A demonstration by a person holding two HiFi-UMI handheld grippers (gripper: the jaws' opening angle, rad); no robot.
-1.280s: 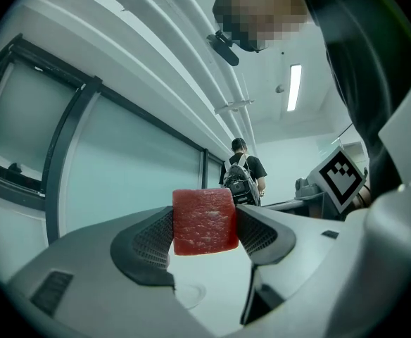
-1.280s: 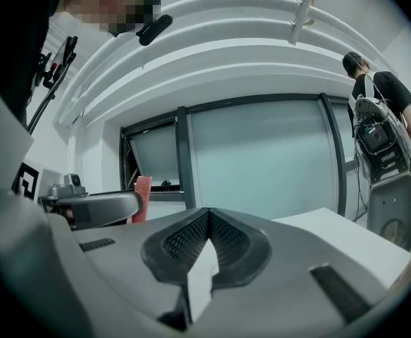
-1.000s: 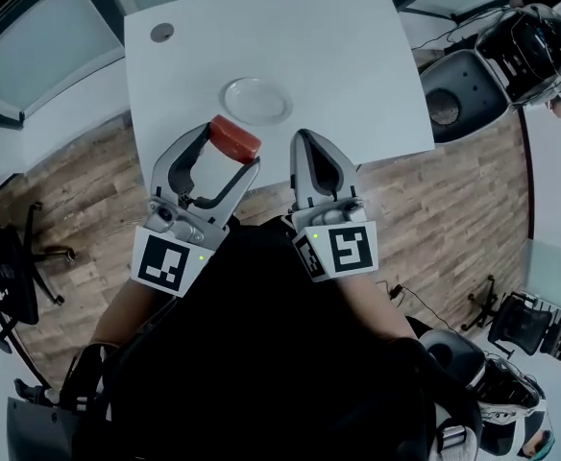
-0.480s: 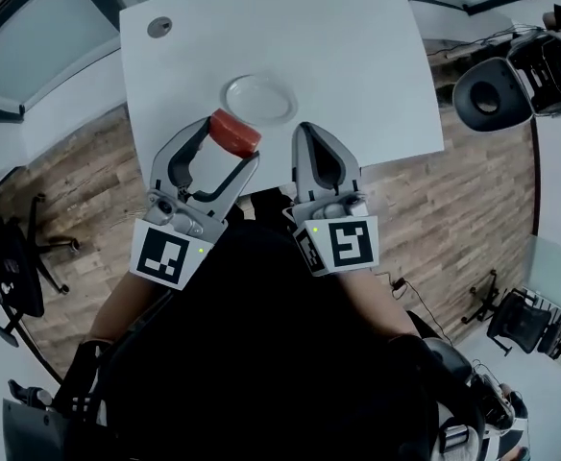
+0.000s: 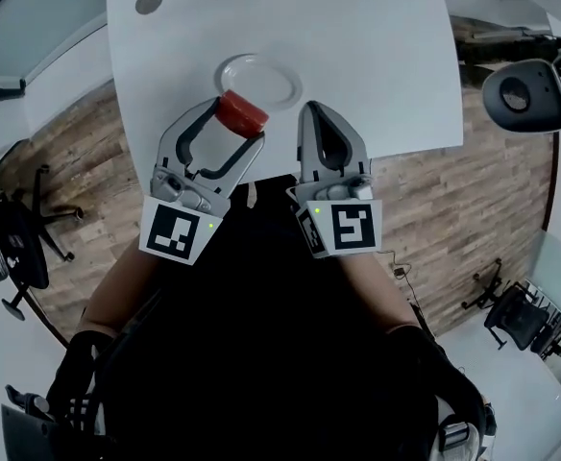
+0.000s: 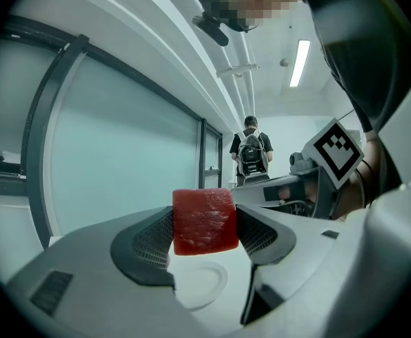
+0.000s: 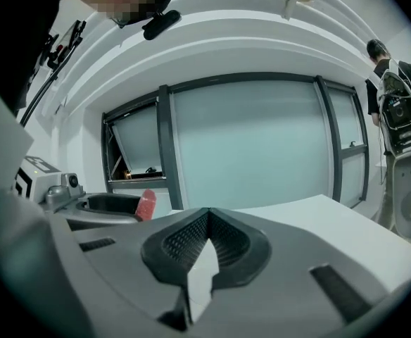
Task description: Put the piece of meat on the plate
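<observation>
A red piece of meat (image 5: pixel 240 112) is clamped between the jaws of my left gripper (image 5: pixel 236 116), held in the air over the near rim of the white plate (image 5: pixel 261 73). The left gripper view shows the meat (image 6: pixel 204 220) as a red block pinched between the dark ribbed pads (image 6: pixel 154 241), with the plate (image 6: pixel 202 285) below it on the white table (image 6: pixel 283 287). My right gripper (image 5: pixel 317 113) hangs beside it to the right, shut with nothing in it; its pads (image 7: pixel 186 241) meet at the tip. The meat (image 7: pixel 146 205) also shows at the left of the right gripper view.
The white table (image 5: pixel 357 56) has a round grey grommet (image 5: pixel 148 2) at its far left corner. Office chairs (image 5: pixel 530 89) stand right of the table and another chair (image 5: pixel 16 248) at the left. A person with a backpack (image 6: pixel 251 153) stands far off.
Both grippers have moved forward over the table edge; the meat now hangs at the plate's near rim. The left gripper's hold and the shut right gripper are unchanged.
</observation>
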